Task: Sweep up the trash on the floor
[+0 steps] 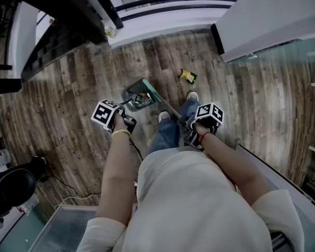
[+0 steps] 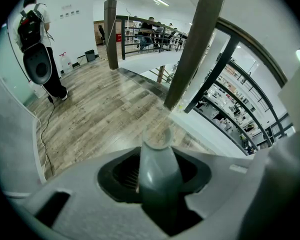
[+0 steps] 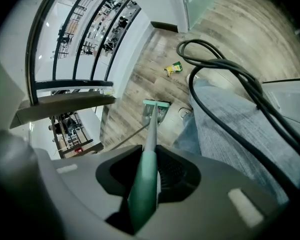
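Now: R tongs (image 3: 144,184) clamp broom handle (image 3: 151,129), L tongs (image 2: 157,184) clamp dustpan handle (image 2: 159,149). Target: yellow wrapper (image 1: 188,76), fwd of dustpan (image 1: 138,97), nearer R tongs.

We cannot make out what lies in the dustpan (image 1: 130,92). The wrapper (image 1: 188,76) is too small to read, and the broom handle (image 3: 142,184) blurs close up.

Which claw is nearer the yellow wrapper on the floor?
Right. The right claw, on the broom, is behind the wrapper; the left claw, on the dustpan handle, is farther left.
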`<action>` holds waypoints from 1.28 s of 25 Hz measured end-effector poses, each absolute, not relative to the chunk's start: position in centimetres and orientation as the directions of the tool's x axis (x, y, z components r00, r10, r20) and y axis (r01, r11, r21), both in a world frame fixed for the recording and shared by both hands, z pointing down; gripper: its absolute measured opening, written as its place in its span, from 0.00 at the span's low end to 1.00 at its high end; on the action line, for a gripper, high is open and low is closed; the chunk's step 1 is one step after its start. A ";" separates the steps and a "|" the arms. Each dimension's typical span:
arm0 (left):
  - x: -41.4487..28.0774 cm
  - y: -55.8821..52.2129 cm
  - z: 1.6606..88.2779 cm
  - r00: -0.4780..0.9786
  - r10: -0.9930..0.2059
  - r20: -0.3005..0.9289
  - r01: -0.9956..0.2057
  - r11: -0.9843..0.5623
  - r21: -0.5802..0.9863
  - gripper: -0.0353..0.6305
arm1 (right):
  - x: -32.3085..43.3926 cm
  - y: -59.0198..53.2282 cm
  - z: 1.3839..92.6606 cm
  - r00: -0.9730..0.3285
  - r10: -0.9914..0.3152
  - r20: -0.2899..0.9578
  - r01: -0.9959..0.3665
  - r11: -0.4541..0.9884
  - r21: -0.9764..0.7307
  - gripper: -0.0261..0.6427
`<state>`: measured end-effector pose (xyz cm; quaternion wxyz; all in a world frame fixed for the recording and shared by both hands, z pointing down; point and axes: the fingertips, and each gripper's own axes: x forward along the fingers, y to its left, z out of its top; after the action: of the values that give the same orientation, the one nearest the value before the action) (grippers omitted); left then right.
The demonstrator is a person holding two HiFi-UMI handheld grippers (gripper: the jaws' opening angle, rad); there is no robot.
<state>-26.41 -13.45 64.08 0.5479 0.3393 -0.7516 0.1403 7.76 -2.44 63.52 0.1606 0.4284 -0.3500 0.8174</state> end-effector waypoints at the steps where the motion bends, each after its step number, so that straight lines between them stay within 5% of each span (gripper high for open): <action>1: -26.4 -13.5 64.1 -0.169 -0.357 0.919 -0.664 0.730 0.161 0.27 | 8.2 -2.7 63.4 -0.577 -0.047 0.816 -0.563 -0.700 -0.439 0.18; 32: -26.3 -13.5 64.1 -0.171 -0.358 0.918 -0.660 0.733 0.162 0.27 | 24.2 -11.6 65.8 -0.338 -0.194 0.921 -0.538 -0.763 -0.358 0.18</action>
<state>-26.30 -13.52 64.05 0.5479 0.3382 -0.7526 0.1382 24.21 -11.62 65.85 0.1146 0.5640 -0.3249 0.7505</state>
